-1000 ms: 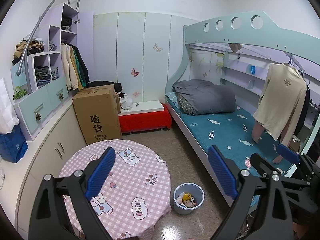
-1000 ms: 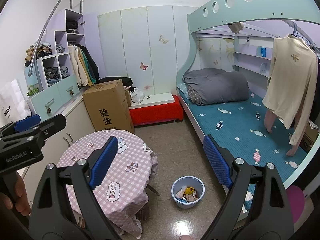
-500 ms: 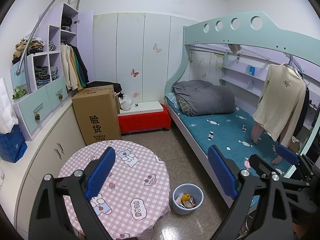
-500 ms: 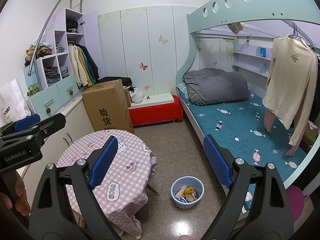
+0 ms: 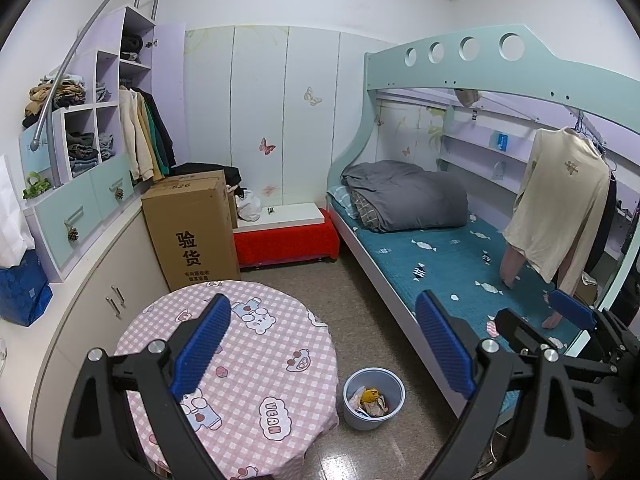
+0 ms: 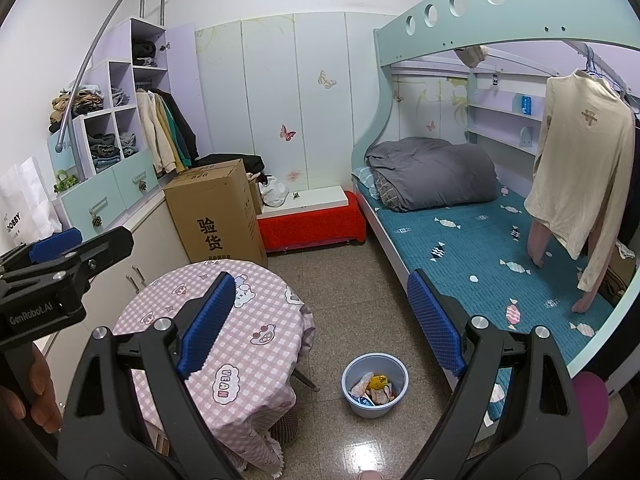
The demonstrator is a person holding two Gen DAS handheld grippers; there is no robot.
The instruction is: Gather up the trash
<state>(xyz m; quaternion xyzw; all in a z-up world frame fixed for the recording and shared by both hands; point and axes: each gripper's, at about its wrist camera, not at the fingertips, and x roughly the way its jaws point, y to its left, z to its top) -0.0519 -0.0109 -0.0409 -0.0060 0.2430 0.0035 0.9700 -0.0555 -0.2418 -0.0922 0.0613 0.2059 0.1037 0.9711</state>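
A pale blue trash bin [image 5: 360, 420] [image 6: 372, 410] stands on the floor between the round table and the bunk bed. Crumpled wrappers and paper [image 5: 370, 398] [image 6: 376, 386] lie inside it. My left gripper [image 5: 322, 346] is open and empty, held above the table's near edge with the bin below and ahead. My right gripper [image 6: 320, 324] is open and empty too, hanging high over the floor in front of the bin. Each gripper shows in the other's view: the right gripper [image 5: 548, 320] at the right edge, the left gripper [image 6: 86, 246] at the left with a hand [image 6: 32, 396] on its grip.
The round table [image 5: 256, 360] [image 6: 248, 344] wears a pink checked cloth. Behind it stands a tall cardboard box [image 5: 192, 232], then a red bench [image 5: 286, 242]. The bunk bed [image 5: 440, 264] runs along the right, with a cream shirt [image 5: 560, 208] hanging over it. Cabinets [image 5: 100, 280] line the left wall.
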